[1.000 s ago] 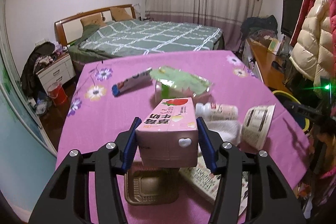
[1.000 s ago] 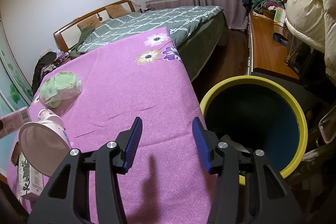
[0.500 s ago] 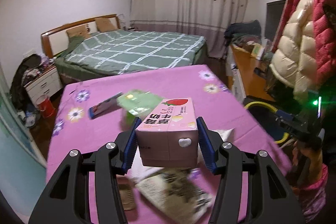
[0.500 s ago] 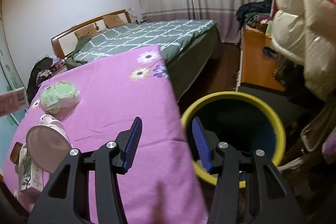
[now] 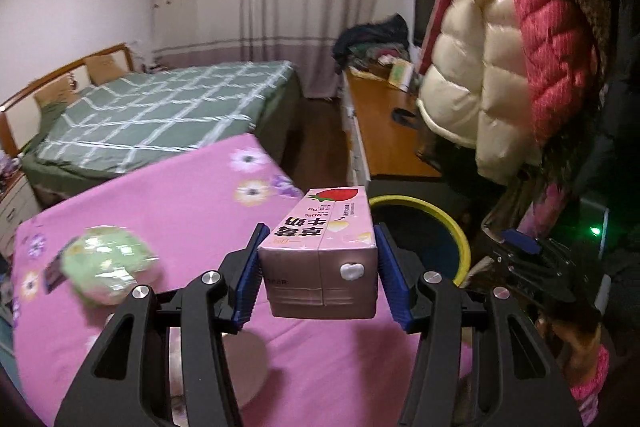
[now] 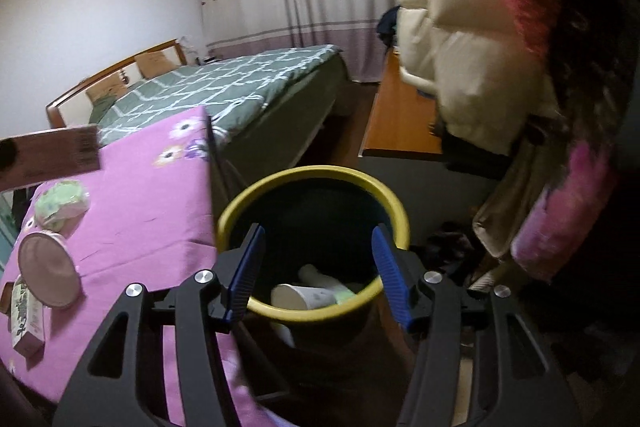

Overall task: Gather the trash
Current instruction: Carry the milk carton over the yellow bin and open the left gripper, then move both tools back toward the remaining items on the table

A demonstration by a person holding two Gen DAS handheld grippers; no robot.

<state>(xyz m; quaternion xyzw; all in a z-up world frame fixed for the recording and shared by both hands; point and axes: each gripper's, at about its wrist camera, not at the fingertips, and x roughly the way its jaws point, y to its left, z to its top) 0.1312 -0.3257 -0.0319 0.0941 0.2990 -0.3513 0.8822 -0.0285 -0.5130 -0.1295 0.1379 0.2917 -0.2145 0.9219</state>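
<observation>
Pink carton [image 5: 320, 251], yellow-rimmed bin [image 6: 316, 175], pink flowered tablecloth [image 5: 180, 203].

The bin [image 6: 314, 183] stood on the floor just right of my table [image 6: 160, 195]. The bed [image 6: 240, 83] lay behind both. A cup [image 6: 304, 297] lay in the bin; a wrapped pack [image 6: 62, 203] sat on the table.
</observation>
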